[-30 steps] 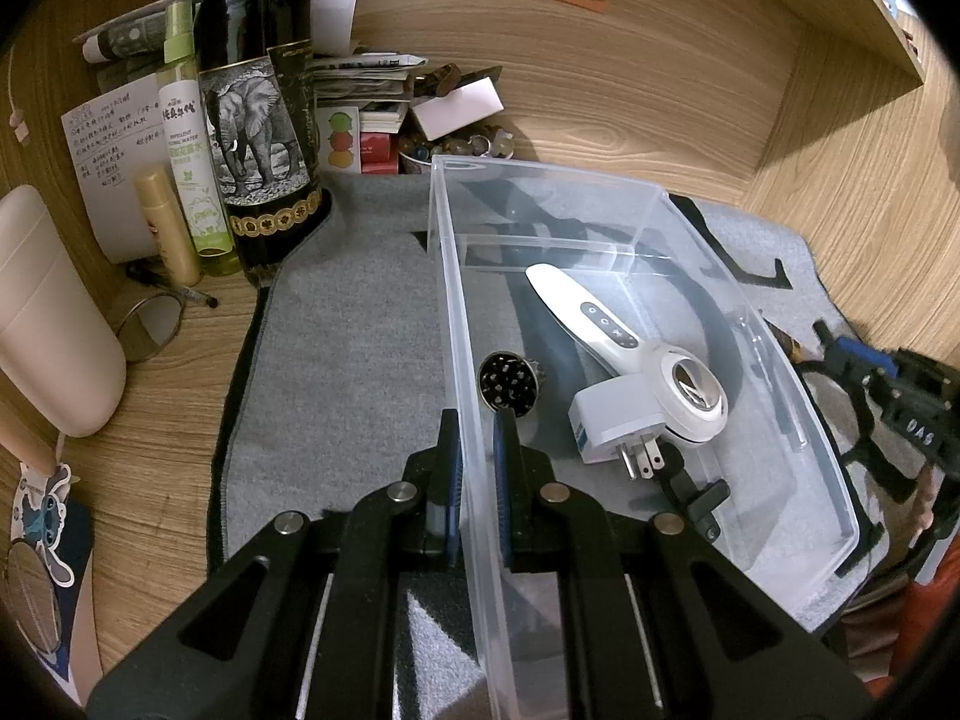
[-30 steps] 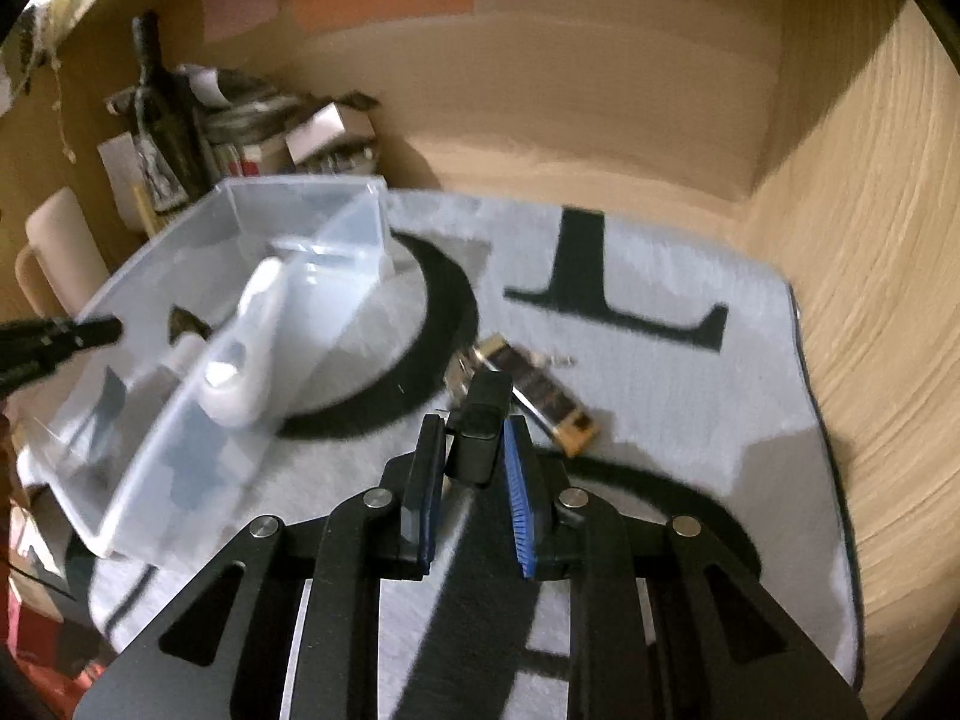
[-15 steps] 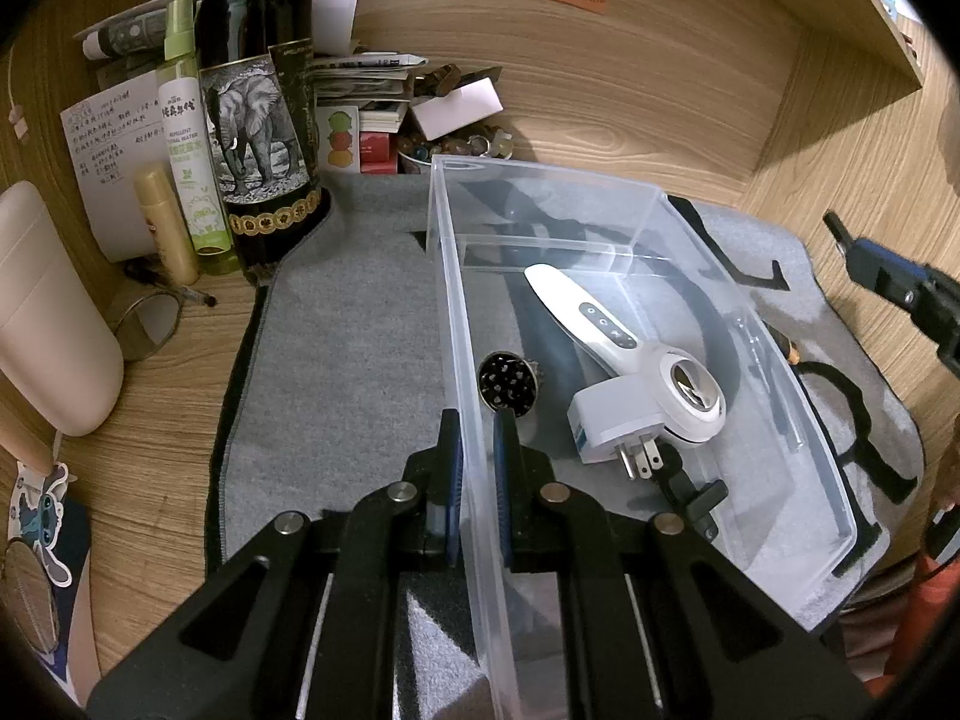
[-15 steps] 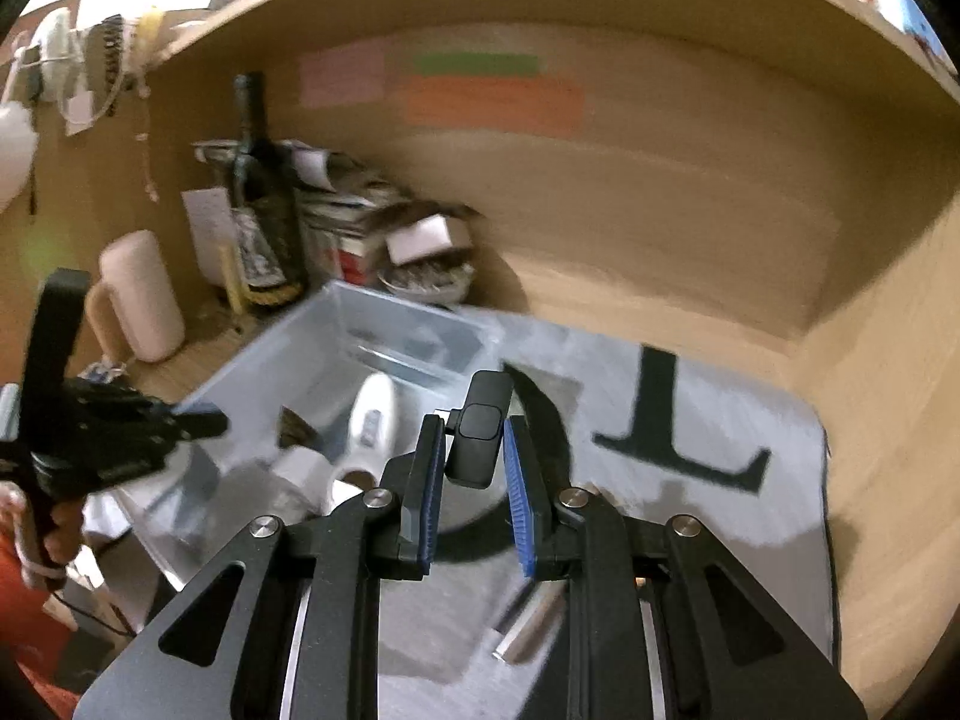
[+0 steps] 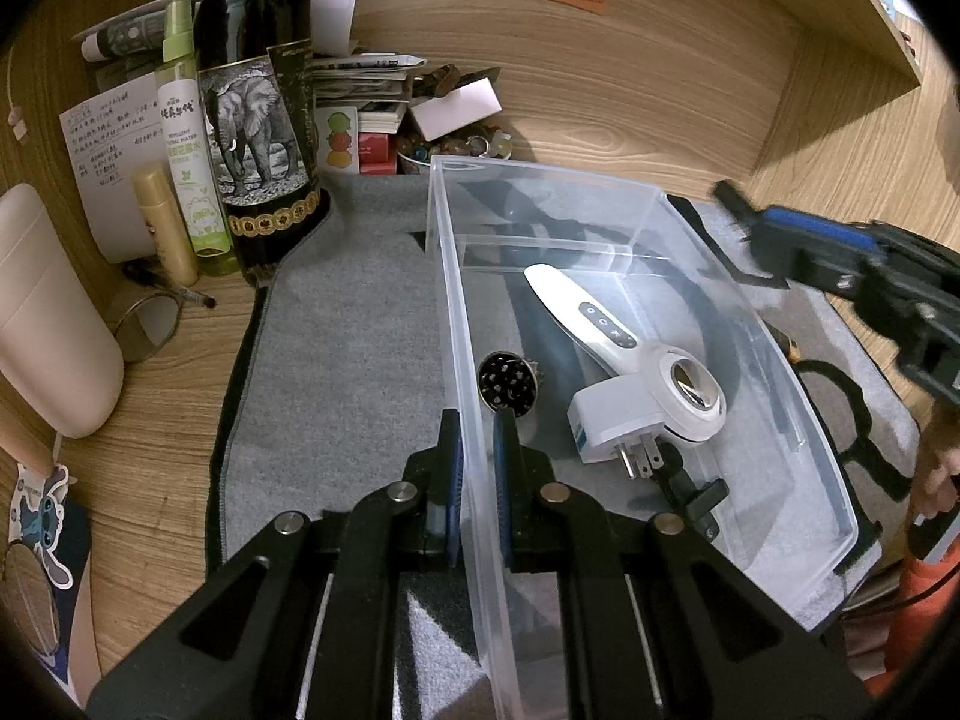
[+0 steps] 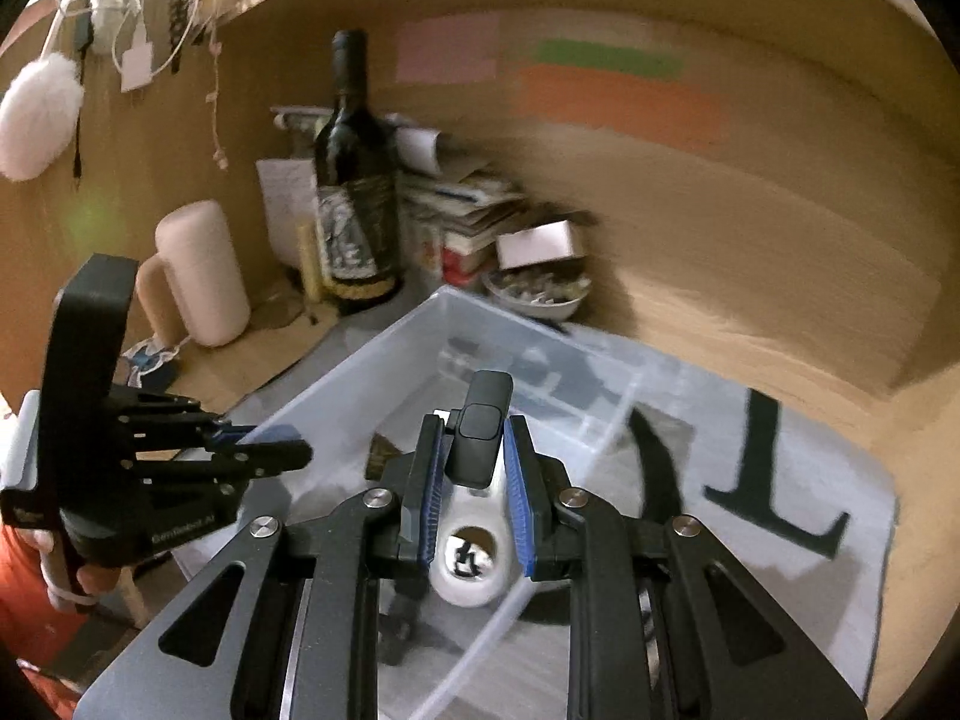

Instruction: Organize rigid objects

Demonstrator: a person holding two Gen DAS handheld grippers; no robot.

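A clear plastic bin (image 5: 445,276) sits on a grey mat (image 5: 348,330). My left gripper (image 5: 477,420) is shut on the bin's left wall. Inside lie a white handheld device (image 5: 606,330), a white plug adapter (image 5: 612,420), a round black perforated piece (image 5: 507,384) and a small black part (image 5: 696,495). My right gripper (image 6: 474,423) is shut on a small black rectangular object (image 6: 486,402) and hangs in the air over the bin (image 6: 360,372), above the white device (image 6: 471,564). In the left wrist view the right gripper (image 5: 735,204) is blurred at the bin's far right side.
A wine bottle (image 5: 258,120), a green spray bottle (image 5: 192,138), a beige cylinder (image 5: 48,312), stacked papers and a bowl of beads (image 5: 456,147) crowd the back left. Wooden walls close the back and right. The mat (image 6: 810,480) lies bare right of the bin.
My right gripper has lifted from the mat with the black object and swung left over the bin. The left gripper and the bin have not moved.
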